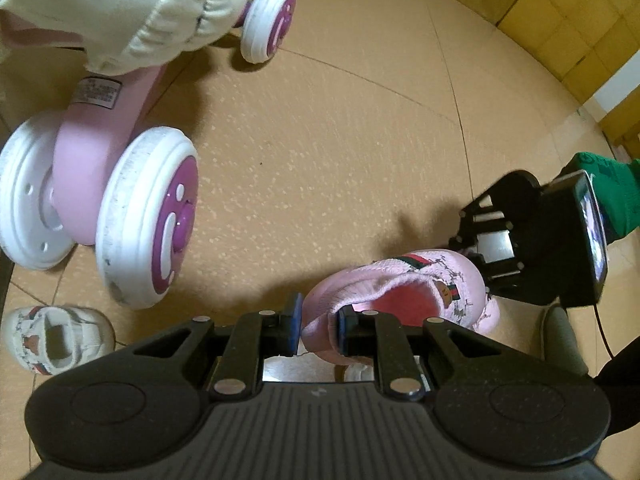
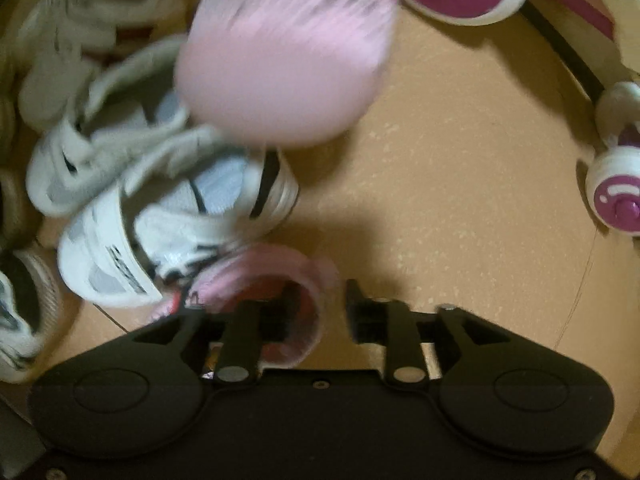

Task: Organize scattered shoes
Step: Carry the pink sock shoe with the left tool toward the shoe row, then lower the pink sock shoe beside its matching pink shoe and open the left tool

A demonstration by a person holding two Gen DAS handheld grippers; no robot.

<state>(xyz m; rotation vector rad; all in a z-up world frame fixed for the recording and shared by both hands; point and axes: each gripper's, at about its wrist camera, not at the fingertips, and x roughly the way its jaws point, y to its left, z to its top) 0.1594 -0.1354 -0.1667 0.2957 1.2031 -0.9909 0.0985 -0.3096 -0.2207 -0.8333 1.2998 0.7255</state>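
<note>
- Pink shoe (image 1: pixel 404 292): pale pink knit, red lining, green-and-red stripe.
- Ride-on toy (image 1: pixel 104 184): pink body, white wheels with magenta hubs.
- White shoe (image 1: pixel 52 336) (striped likewise).
- Floor (image 1: pixel 340 140): speckled tan.

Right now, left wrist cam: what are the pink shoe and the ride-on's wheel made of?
Pink shoe: soft knit fabric, matte; fuzzy collar, ribbed striped band, the heel collar buckles where the left tongs pinch it. Ride-on wheel: hard moulded plastic, probably; glossy purple hub with highlights, white tread scuffed and dirty.

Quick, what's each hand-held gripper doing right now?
Left hand-held gripper: shut on the pink shoe, pinching its heel collar.
Right hand-held gripper: open, one finger inside another pink shoe, not clamped.
</note>
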